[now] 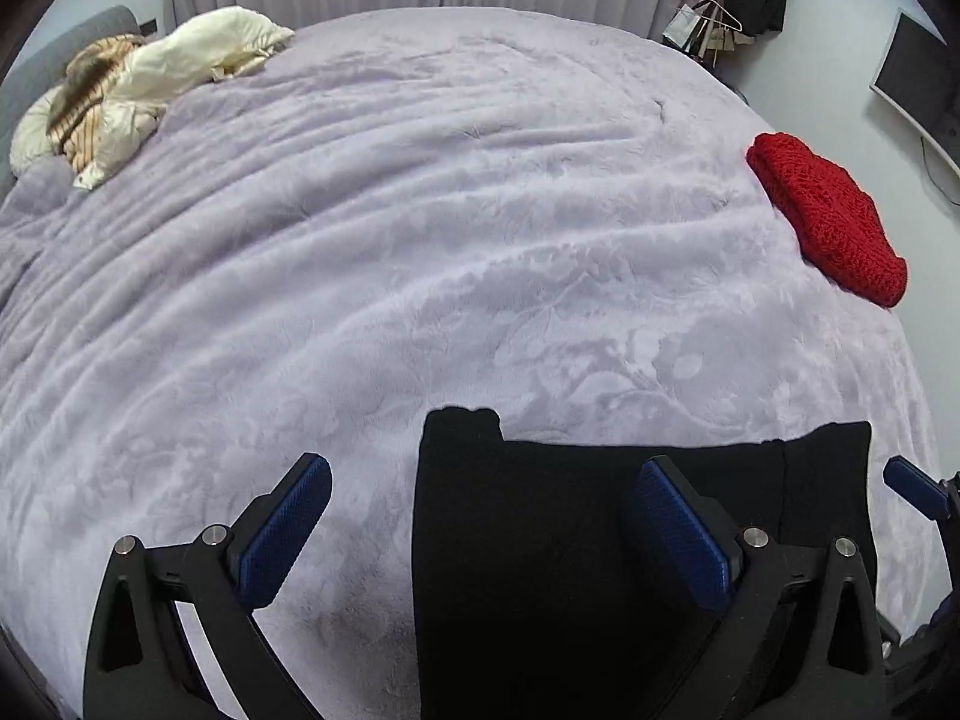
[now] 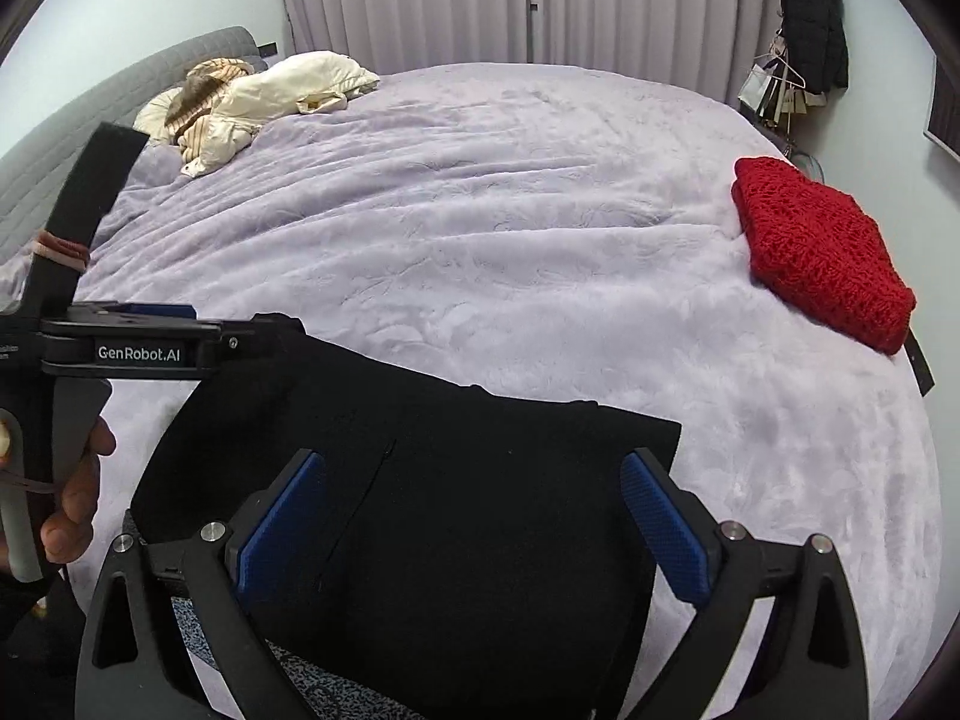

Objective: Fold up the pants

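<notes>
The black pants (image 1: 540, 588) lie folded into a flat rectangle on the lilac blanket (image 1: 420, 240), near the bed's front edge. My left gripper (image 1: 486, 531) is open and straddles their left edge, one blue pad over the blanket and the other over the cloth. My right gripper (image 2: 474, 525) is open above the pants (image 2: 480, 468), with both pads over the black fabric and nothing between them. In the right wrist view the left gripper (image 2: 180, 336) enters from the left, held by a hand (image 2: 78, 498). One blue tip of the right gripper (image 1: 912, 489) shows at the far right of the left wrist view.
A folded red knit garment (image 1: 828, 216) (image 2: 822, 252) lies near the bed's right edge. Cream and striped bedding (image 1: 132, 96) (image 2: 252, 102) is piled by the grey headboard (image 2: 90, 126). Curtains hang behind the bed, and a dark coat (image 2: 810, 18) hangs at the back right.
</notes>
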